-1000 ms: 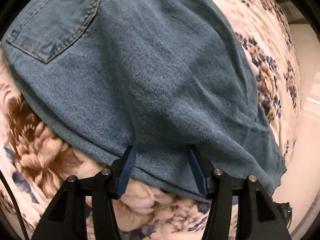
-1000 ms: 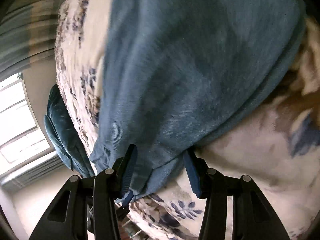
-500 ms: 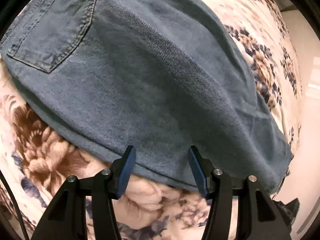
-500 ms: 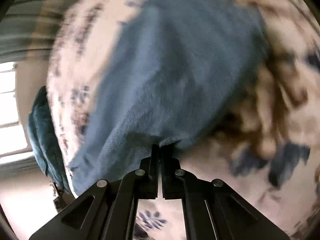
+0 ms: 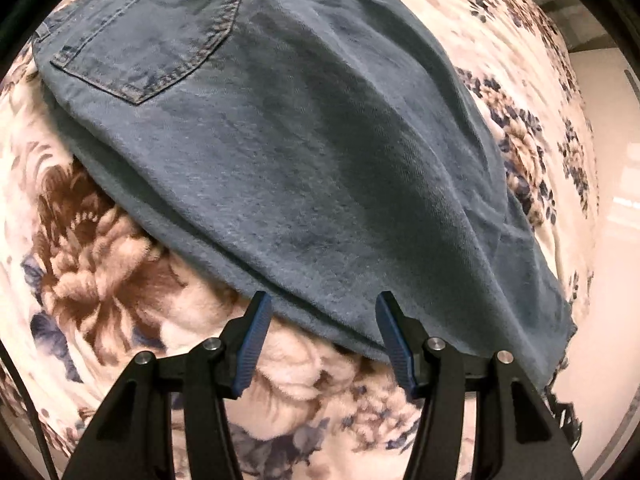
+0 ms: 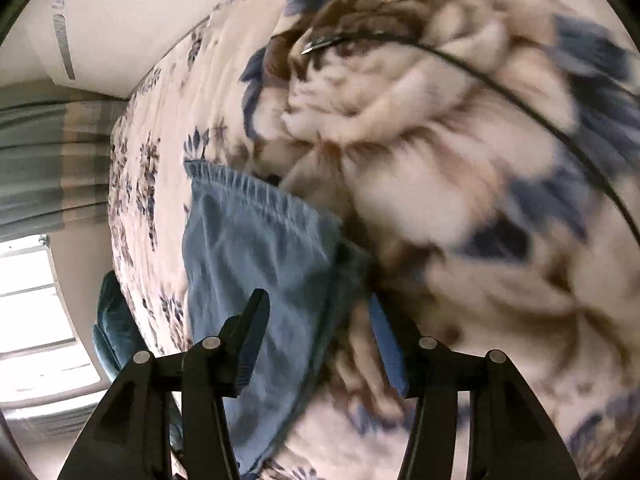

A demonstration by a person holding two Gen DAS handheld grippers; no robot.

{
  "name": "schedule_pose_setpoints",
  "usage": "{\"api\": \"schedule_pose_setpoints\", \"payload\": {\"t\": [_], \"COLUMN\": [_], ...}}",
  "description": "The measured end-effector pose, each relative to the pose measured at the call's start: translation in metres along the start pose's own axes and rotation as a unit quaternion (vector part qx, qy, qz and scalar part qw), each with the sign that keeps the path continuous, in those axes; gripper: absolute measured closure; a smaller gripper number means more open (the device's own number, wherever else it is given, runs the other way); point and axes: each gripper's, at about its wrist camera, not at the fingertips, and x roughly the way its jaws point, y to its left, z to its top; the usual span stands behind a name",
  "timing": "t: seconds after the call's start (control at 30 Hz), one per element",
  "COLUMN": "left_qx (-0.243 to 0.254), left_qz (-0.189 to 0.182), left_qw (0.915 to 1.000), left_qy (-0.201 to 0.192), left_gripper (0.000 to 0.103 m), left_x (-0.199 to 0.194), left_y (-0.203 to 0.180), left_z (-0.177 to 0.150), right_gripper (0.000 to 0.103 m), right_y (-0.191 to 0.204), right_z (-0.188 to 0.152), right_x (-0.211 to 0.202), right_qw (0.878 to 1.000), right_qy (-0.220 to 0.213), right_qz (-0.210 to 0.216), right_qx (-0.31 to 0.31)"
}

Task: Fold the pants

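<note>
Blue denim pants (image 5: 312, 152) lie folded on a floral blanket (image 5: 100, 260), a back pocket (image 5: 152, 32) showing at the upper left. My left gripper (image 5: 322, 312) hovers open over the near folded edge, and its pads do not press the cloth. In the right wrist view a pant leg with a stitched hem (image 6: 256, 248) lies on the blanket (image 6: 460, 200). My right gripper (image 6: 316, 312) is over that leg's side edge, its jaws opening. Denim lies under the left finger and blanket under the right one; nothing is pinched.
A thin black cable (image 6: 500, 88) crosses the blanket at the upper right. Off the bed's far side are a striped curtain (image 6: 48, 168), a bright window (image 6: 32, 300) and a teal chair (image 6: 116, 332). Pale floor (image 5: 612, 240) shows past the right edge.
The right gripper was open, snapped shut half a second ago and stands open again; its view swung from the broad denim to the hem end. The left view drew back slightly.
</note>
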Motion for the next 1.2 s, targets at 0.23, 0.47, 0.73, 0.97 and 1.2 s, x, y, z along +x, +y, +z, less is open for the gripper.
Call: {"api": "schedule_pose_setpoints", "payload": {"t": [0.23,0.47,0.73,0.97,1.2], "left_qx": [-0.002,-0.047,-0.099,-0.185,-0.191], "left_qz": [0.009,-0.012,-0.026,-0.019,-0.042], "left_qw": [1.0000,0.9988,0.9937,0.9809,0.9799], "left_qy": [-0.002,-0.009,-0.046,-0.059,-0.040], "left_gripper": [0.051,0.051,0.049,0.045,0.045], "left_x": [0.007,-0.012,-0.075,-0.079,-0.055], "left_y": [-0.001,0.031,0.123,0.245,0.285], "left_z": [0.002,0.012,0.056,0.152,0.204], "right_gripper": [0.093,0.047,0.045,0.045,0.045], "right_y": [0.025,0.012,0.125,0.137,0.139], "right_z": [-0.017,-0.026,-0.202,-0.346,-0.394], "right_x": [-0.018,-0.015,0.037,0.153,0.160], "right_qw": [0.993,0.996,0.981,0.973,0.985], "right_qy": [-0.034,0.029,0.141,0.222,0.169], "right_qz": [-0.071,-0.083,-0.009,0.008,0.011], "right_qx": [-0.089,-0.012,-0.132,-0.069,-0.043]}}
